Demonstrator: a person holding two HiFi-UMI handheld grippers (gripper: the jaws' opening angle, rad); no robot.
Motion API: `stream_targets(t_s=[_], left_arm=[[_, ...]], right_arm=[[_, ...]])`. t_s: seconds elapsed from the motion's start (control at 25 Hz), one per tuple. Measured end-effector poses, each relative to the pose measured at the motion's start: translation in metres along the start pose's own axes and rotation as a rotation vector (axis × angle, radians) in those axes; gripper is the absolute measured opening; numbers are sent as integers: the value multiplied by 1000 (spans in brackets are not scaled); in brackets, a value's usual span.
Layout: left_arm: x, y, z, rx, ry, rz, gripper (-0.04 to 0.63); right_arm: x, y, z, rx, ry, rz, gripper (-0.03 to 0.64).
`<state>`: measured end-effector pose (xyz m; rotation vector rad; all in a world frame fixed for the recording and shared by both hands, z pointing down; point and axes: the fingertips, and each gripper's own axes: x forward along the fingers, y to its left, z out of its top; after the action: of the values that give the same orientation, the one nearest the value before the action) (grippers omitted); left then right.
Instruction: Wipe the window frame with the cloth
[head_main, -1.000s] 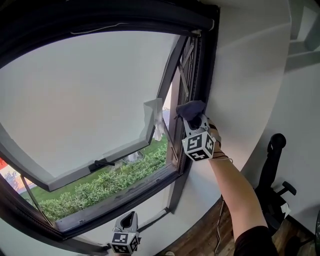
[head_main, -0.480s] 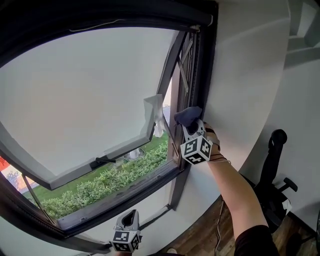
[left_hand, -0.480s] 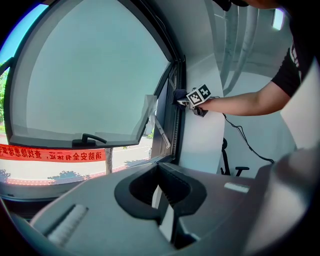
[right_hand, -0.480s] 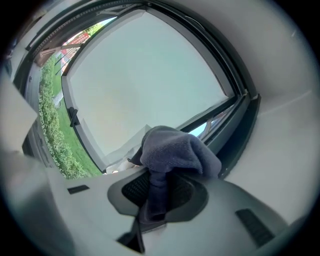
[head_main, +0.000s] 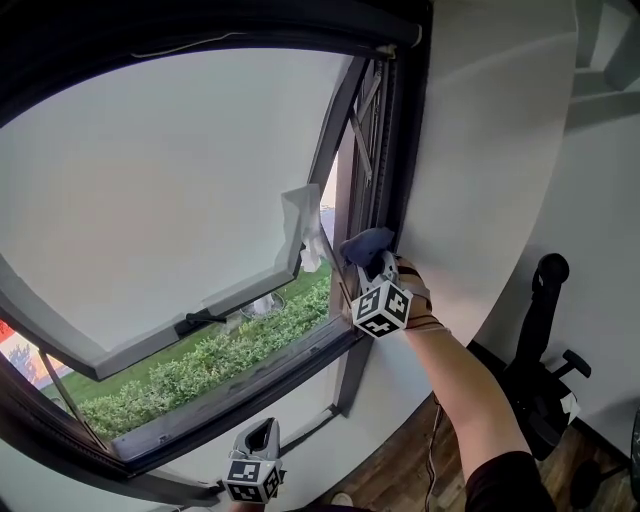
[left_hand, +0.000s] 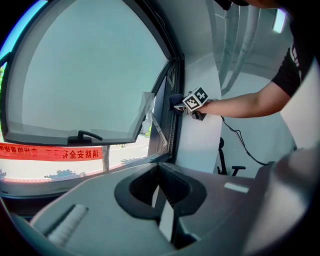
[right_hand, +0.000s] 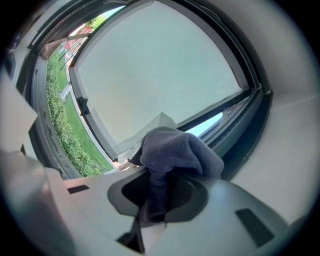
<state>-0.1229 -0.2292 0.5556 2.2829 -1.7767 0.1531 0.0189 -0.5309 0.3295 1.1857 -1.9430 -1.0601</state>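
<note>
A dark blue-grey cloth (head_main: 365, 244) is bunched in my right gripper (head_main: 372, 262), which is shut on it and presses it against the black window frame (head_main: 405, 150) on its right upright, about halfway up. From the right gripper view the cloth (right_hand: 175, 150) bulges out of the shut jaws of the right gripper (right_hand: 157, 192), with the frame (right_hand: 250, 105) just behind. The left gripper view shows the cloth (left_hand: 175, 101) touching the frame (left_hand: 175, 125). My left gripper (head_main: 260, 440) hangs low beneath the sill, shut and holding nothing (left_hand: 162, 200).
The glass sash (head_main: 150, 200) is tilted outward, with a black handle (head_main: 200, 322) on its lower rail and a white film scrap (head_main: 303, 225) at its corner. A hedge (head_main: 200, 370) lies outside. A white wall (head_main: 490, 150) adjoins the frame. A black stand (head_main: 540, 320) is at right.
My right gripper has slid the cloth down the frame's right upright, a little lower and leftward in view. The left gripper has stayed put.
</note>
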Motion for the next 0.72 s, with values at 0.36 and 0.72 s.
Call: stream_targets(t_s=[0.36,0.72], left_arm=[[-2,2,-12,-28,24,1,6],[-6,1,-4,-52,29,-2,6]], right_arm=[[7,30,-16,-21,43,11,75],[10,53,-28,-81,75,32,75]])
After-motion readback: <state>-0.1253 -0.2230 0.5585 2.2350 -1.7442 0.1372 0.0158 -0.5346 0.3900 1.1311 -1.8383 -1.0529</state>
